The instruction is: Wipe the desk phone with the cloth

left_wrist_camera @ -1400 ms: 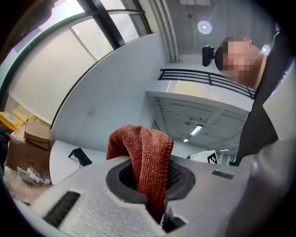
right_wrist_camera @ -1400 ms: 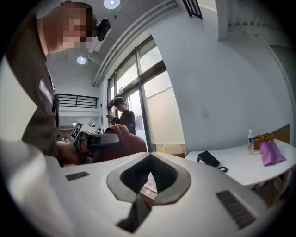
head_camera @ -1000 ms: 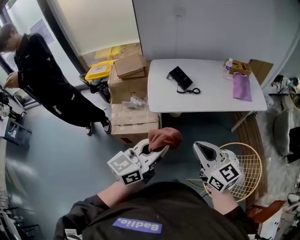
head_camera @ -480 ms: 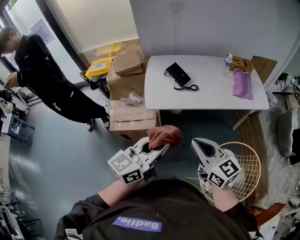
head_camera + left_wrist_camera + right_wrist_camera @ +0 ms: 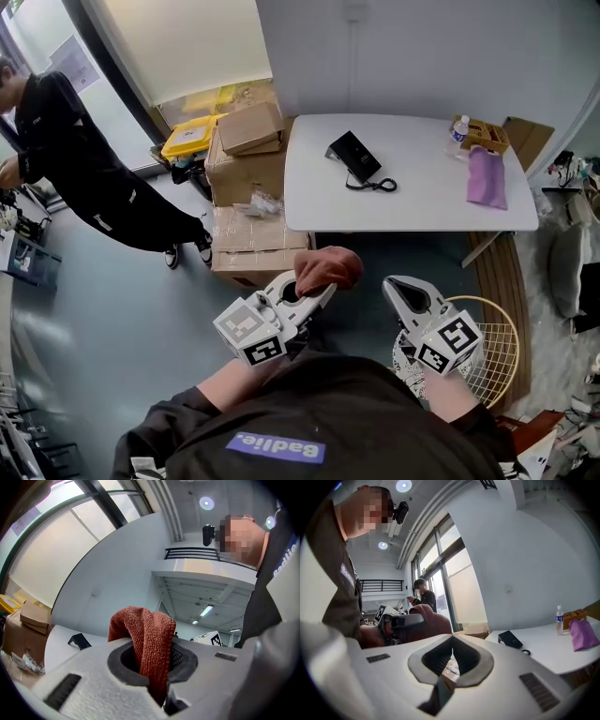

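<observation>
The black desk phone (image 5: 354,155) with its coiled cord sits on the white table (image 5: 412,202), far ahead of both grippers; it shows small in the left gripper view (image 5: 78,641) and the right gripper view (image 5: 510,639). My left gripper (image 5: 314,292) is shut on a rust-red cloth (image 5: 328,269), which bulges up between its jaws (image 5: 145,644). My right gripper (image 5: 405,292) is held beside it, shut with nothing in it (image 5: 451,660). Both are near my body, well short of the table.
A purple pouch (image 5: 487,176), a water bottle (image 5: 457,128) and a small wooden box (image 5: 486,135) lie at the table's right end. Cardboard boxes (image 5: 246,178) stand left of the table. A person in black (image 5: 84,173) stands far left. A wire basket (image 5: 492,342) sits at my right.
The view has shifted slightly toward the table; both grippers keep their poses, the left still holding the cloth. The person at left has edged further out of frame.
</observation>
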`<act>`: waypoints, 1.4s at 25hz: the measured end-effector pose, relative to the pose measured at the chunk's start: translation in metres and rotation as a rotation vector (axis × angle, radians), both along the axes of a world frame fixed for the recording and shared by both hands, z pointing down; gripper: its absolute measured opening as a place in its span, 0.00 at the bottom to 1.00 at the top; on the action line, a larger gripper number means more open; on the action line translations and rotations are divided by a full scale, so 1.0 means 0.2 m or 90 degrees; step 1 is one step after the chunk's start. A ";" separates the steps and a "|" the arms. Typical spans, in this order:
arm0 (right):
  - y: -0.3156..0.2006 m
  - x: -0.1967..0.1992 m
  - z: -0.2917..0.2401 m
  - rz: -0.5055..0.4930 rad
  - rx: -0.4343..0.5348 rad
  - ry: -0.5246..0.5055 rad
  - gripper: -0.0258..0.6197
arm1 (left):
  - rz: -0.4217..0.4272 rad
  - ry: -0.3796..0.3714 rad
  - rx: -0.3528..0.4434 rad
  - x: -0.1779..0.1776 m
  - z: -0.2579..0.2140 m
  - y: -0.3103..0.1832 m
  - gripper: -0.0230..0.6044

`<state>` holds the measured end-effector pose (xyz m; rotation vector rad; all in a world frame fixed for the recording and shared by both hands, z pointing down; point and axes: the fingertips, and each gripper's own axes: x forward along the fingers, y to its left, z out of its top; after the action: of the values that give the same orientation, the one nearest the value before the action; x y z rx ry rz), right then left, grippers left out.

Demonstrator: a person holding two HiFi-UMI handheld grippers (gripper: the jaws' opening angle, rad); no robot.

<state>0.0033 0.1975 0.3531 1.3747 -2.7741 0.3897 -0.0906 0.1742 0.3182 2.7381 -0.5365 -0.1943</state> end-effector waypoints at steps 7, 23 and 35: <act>-0.46 -0.07 -0.03 0.009 0.004 0.024 0.08 | 0.009 0.007 0.020 -0.09 -0.06 -0.47 0.10; -1.13 -0.16 -0.06 0.040 -0.015 0.075 0.09 | 0.056 0.004 0.012 -0.16 -0.06 -1.22 0.10; -1.43 0.18 0.03 -0.009 -0.018 0.045 0.08 | -0.028 -0.050 -0.015 0.16 0.15 -1.57 0.10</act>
<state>0.0398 -0.0892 0.3582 1.3361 -2.7101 0.3708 -0.0593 -0.1390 0.3483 2.7223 -0.6158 -0.0915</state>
